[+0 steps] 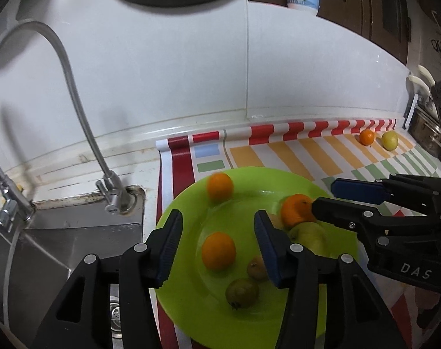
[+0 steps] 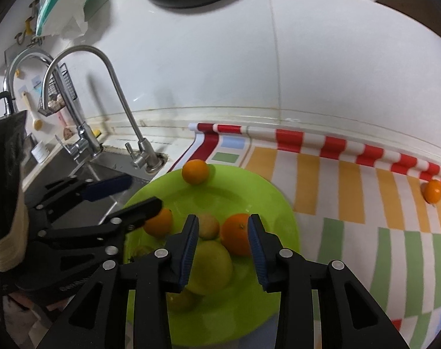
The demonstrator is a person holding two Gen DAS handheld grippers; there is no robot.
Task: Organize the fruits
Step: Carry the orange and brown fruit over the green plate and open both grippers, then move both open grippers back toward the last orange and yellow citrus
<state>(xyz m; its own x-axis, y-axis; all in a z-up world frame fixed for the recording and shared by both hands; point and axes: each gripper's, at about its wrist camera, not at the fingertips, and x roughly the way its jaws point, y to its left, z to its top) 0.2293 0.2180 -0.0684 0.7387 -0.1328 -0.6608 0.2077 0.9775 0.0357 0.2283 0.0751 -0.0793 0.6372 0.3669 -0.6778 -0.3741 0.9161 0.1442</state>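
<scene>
I see a bright green plate [image 1: 185,203] w/ orange fruits [image 1: 218,250], yellow ones [image 2: 210,266]. Mat [image 2: 348,192] has red, orange & green stripes.

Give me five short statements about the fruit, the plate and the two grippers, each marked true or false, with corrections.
1. The plate is green. True.
2. An orange and a yellow fruit lie on the striped mat, off the plate. True.
3. The left gripper grips an orange. False: its jaws are open, and the orange on the plate lies free between them.
4. The plate sits inside the sink. False: it rests on the mat beside it.
5. The right gripper is over the plate. True.
</scene>
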